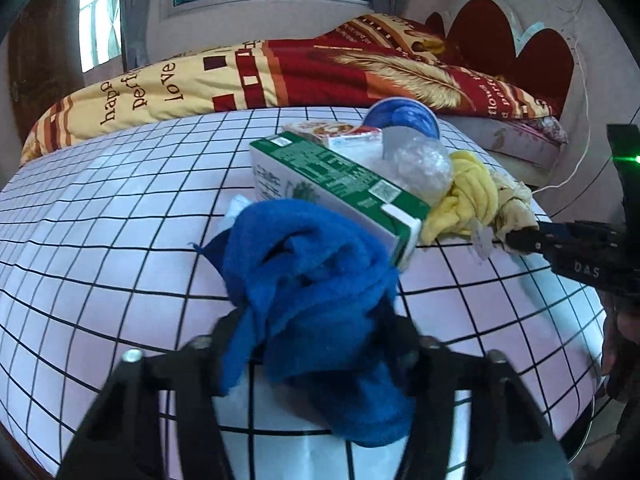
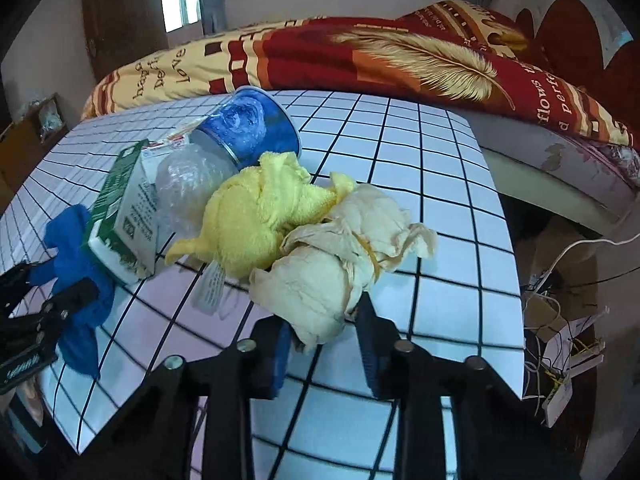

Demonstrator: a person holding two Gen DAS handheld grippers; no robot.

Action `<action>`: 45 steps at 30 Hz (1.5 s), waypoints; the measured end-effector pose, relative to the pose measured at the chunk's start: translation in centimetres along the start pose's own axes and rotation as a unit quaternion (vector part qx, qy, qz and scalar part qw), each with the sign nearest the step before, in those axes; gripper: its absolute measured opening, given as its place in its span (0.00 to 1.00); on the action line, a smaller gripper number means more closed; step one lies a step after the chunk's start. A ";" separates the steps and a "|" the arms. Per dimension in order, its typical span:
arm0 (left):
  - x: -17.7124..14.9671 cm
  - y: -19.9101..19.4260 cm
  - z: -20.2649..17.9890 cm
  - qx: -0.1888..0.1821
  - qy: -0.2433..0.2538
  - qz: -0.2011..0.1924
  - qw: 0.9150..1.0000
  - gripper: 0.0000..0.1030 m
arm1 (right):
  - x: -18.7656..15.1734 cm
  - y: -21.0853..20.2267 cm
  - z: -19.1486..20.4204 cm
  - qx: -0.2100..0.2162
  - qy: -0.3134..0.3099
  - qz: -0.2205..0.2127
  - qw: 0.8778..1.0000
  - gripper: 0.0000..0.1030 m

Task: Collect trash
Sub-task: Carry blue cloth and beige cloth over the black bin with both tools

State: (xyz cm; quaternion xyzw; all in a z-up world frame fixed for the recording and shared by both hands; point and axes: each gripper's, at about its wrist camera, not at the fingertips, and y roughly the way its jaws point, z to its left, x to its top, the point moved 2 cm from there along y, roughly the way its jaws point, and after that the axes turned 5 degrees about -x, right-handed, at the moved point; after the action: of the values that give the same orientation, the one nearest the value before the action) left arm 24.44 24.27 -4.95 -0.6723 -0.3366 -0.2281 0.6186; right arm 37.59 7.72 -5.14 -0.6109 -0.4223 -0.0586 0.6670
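Well, left wrist view: my left gripper [image 1: 316,344] clamped on blue cloth [image 1: 316,280], low centre on grid-pattern table [image 1: 100,240]. Green carton [image 1: 336,188] at 1 o'clock of it, touching; yellow cloth [image 1: 464,196] further right, my right gripper [image 1: 516,240] at its edge

Right wrist view: right gripper [image 2: 324,334] pinching crumpled cream paper wad [image 2: 344,256]; yellow cloth touching at 10 o'clock; blue cup [image 2: 256,128] at 11, tipped on side

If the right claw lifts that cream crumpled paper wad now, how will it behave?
The cream paper wad looks crumpled and airy, so probably light and squashy. Its loose flaps will likely droop. It touches the yellow cloth, which may get dragged along.
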 end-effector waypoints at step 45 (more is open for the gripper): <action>-5.8 -8.5 -16.0 -0.154 0.130 -0.043 0.979 0.23 | -18.8 -21.4 -10.3 -0.096 0.103 -0.101 0.985 0.28</action>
State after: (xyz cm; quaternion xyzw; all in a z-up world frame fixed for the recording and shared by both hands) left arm 16.09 7.62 -1.29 -0.7094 -0.2426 -0.3885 0.5357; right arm 17.96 -14.71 0.34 -0.6172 -0.4029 -0.2284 0.6360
